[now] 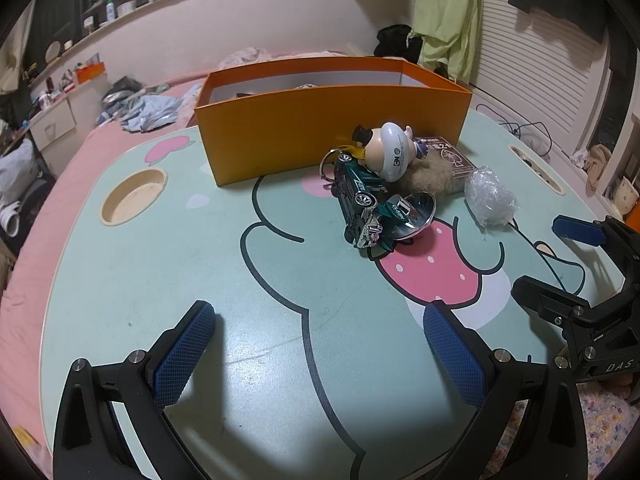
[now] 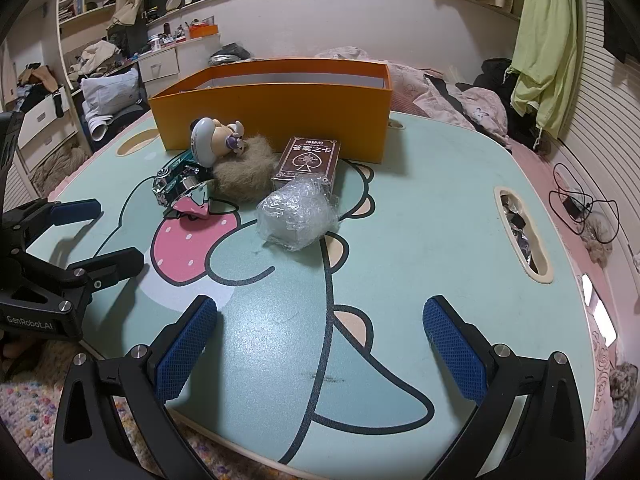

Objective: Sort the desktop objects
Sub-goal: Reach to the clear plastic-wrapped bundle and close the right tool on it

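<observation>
Both claws spread wide, nothing in them: left gripper [image 1: 320, 320] and right gripper [image 2: 320, 316] low over the mint cartoon table [image 1: 160, 264]. Further out, a heap: green toy car [image 1: 360, 196], shiny bowl [image 1: 416, 212], round figurine [image 1: 390, 156], fur ball [image 2: 244, 172], card box [image 2: 308, 158], crumpled plastic wrap [image 2: 296, 212]. Orange box [image 1: 320, 136] right behind.

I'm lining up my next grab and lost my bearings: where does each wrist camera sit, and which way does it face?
Left wrist: low over the near edge of the mint cartoon-printed table, facing the open orange cardboard box; its own open left gripper shows, with the right gripper at the frame's right.
Right wrist: same near edge, further right, facing the box; its open gripper shows, the left one at the frame's left.
Shared: box, green toy car, crumpled clear plastic wrap.
</observation>
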Available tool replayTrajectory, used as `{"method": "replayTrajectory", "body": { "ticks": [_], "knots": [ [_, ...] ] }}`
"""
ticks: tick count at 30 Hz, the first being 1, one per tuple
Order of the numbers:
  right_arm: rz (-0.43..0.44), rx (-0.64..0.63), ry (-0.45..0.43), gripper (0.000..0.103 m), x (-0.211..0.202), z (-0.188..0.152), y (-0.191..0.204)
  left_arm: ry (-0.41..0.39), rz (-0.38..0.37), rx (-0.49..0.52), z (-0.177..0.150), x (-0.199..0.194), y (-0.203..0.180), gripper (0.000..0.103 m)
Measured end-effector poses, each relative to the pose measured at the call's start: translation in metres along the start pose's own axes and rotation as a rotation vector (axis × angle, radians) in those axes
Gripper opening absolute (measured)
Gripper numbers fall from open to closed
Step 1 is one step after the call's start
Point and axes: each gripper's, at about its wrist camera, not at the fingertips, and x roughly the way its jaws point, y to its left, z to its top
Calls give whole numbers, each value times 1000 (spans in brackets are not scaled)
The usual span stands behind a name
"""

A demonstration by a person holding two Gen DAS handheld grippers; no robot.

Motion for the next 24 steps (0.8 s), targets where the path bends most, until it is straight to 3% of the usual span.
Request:
{"method": "replayTrajectory", "body": {
  "ticks": [12, 19, 24],
  "knots": [
    [-1, 1, -1, 103, 0, 0, 0, -1, -1, 1, 1, 2, 0, 103],
    [-52, 54, -5, 103, 2, 4, -12, -1, -1, 0, 1, 2, 0, 103],
    [-32, 76, -17, 103, 3, 14, -16, -1, -1, 1, 1, 2, 0, 103]
  ]
}}
